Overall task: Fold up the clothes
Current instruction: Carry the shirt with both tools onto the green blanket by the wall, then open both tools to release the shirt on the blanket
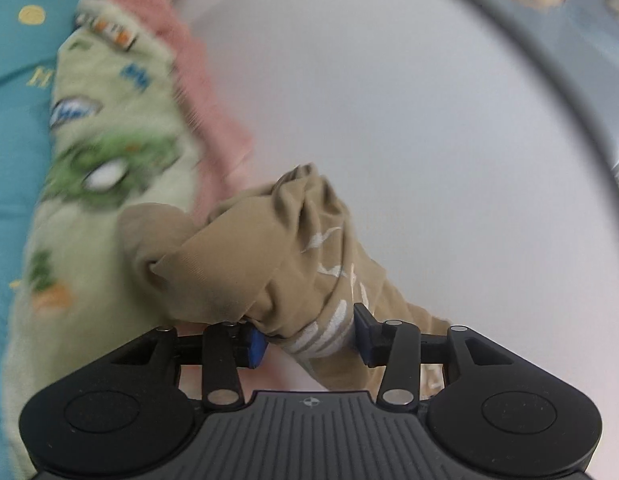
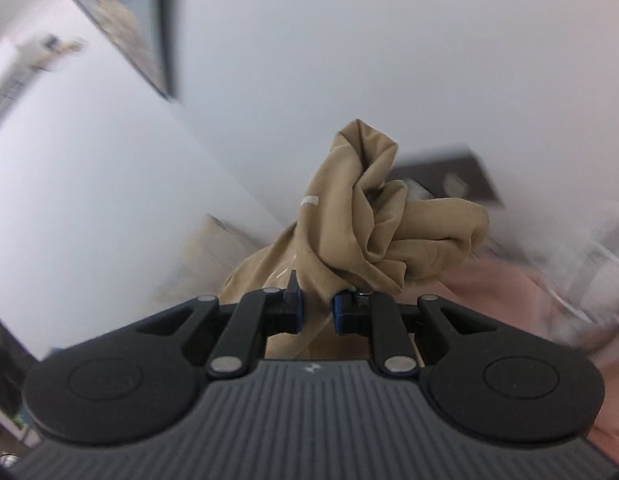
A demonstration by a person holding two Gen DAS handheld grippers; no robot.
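Note:
A tan garment with white print (image 1: 277,256) is bunched up and held in the air by both grippers. My left gripper (image 1: 309,340) is shut on a printed fold of it. In the right wrist view my right gripper (image 2: 316,312) is shut on another bunched part of the same tan garment (image 2: 369,216), which rises crumpled above the fingers. A light green printed garment (image 1: 109,152) and a pink garment (image 1: 197,80) lie to the left in the left wrist view.
A teal patterned bedsheet (image 1: 17,80) lies under the clothes at far left. A white wall fills the background in both views. A framed picture (image 2: 121,20) hangs on the wall. Pink fabric (image 2: 509,292) lies at lower right of the right wrist view.

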